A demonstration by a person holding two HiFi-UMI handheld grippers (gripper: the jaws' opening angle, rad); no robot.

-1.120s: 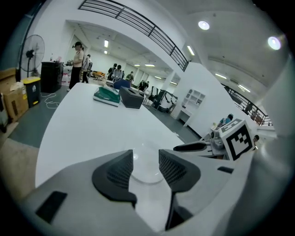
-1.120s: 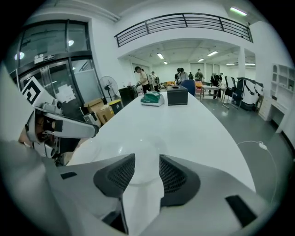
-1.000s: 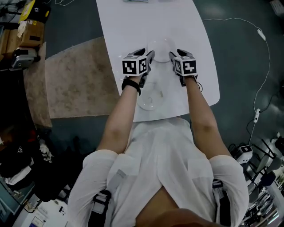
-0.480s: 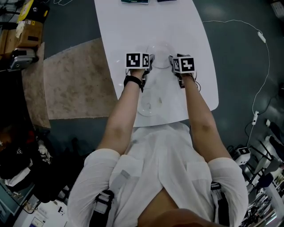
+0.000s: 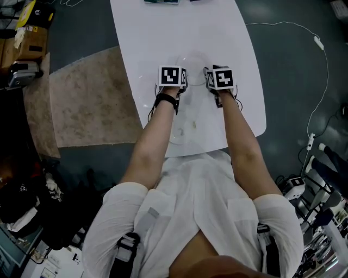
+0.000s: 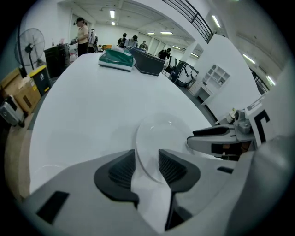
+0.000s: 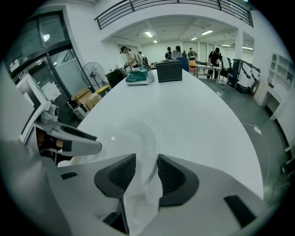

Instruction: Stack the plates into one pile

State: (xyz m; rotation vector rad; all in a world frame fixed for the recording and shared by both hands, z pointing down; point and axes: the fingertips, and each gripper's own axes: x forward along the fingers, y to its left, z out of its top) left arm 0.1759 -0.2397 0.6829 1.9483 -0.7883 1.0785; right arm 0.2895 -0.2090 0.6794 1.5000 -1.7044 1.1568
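My left gripper point(image 6: 147, 160) and right gripper point(image 7: 146, 169) have just been closing. Both jaws stand apart, straddling the clear round glass plate's point(image 6: 162, 133) rim at nine and three o'clock, not pinching it.

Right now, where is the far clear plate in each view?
Head view: far plate upper middle, between left tool and right tool.
Left gripper view: lower middle, rim between jaws that have just been closing.
Right gripper view: lower left of middle, rim between jaws that have just been closing.
Landmark: green box at the far end of the table.
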